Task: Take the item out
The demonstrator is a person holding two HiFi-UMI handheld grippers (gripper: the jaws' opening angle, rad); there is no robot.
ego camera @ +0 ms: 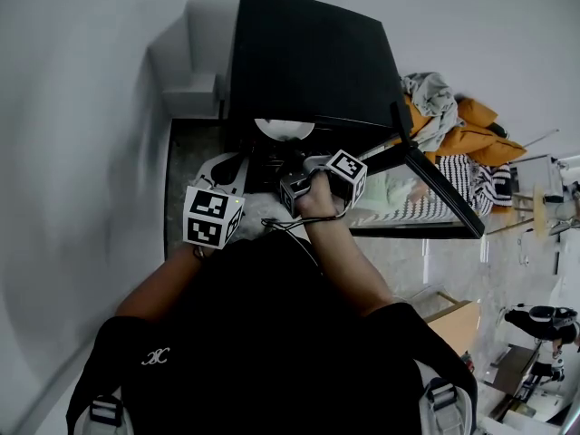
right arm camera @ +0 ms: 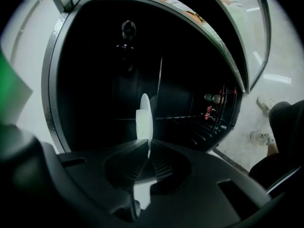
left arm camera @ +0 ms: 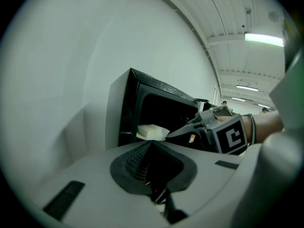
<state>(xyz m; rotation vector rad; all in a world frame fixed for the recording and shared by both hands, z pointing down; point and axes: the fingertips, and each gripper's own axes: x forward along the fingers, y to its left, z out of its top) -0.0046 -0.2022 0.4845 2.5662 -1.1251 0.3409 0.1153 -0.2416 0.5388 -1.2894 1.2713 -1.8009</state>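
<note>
A black oven stands against the wall with its door swung open to the right. A white plate pokes out of its mouth. In the left gripper view the plate carries a pale block of food. My right gripper is shut on the plate's near rim; its own view shows the plate edge-on, pinched at the gripper, in front of the dark cavity. My left gripper hangs left of the opening, shut and empty.
A pile of orange and grey clothes lies behind the open door. Oven rack rails and small red parts show on the cavity's right side. A white wall runs along the left. A person stands at the far right.
</note>
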